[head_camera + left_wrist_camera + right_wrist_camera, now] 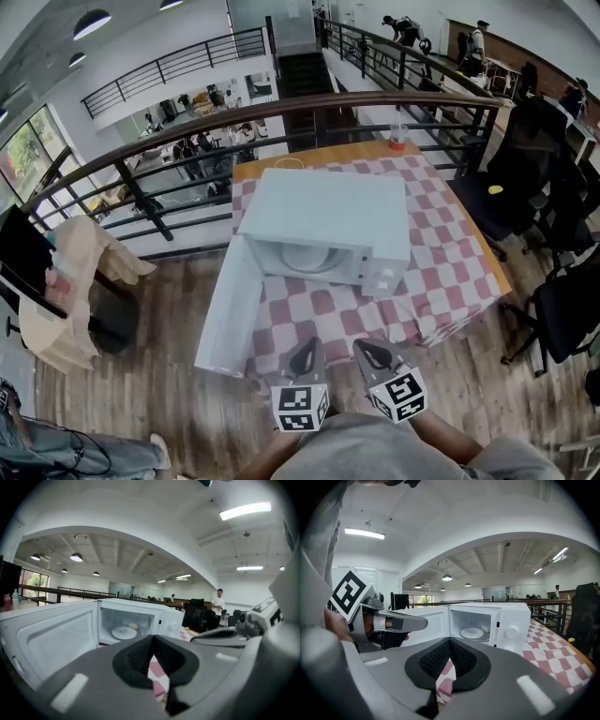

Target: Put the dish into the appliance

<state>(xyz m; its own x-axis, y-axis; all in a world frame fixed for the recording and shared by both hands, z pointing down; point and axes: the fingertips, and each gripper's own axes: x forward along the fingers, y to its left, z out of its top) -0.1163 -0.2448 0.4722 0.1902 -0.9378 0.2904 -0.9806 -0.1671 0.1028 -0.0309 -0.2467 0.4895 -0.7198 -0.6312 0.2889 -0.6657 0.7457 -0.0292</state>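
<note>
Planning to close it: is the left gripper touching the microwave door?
Apart. The head view shows checkered tablecloth between the left gripper and the microwave door.

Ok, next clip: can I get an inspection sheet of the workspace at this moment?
Surface: table under a red-and-white checked cloth.
Job's things: white microwave oven with its door swung wide open; a round white plate lies inside, dish or turntable cannot be told.
Clutter: small clear bottle with an orange base at the table's far edge.
Tools: left tool and right tool both shut, empty, held short of the table.
Cables: nothing seen.
Surroundings: dark metal railing behind the table, black office chairs at right, a chair draped with beige cloth at left.
</note>
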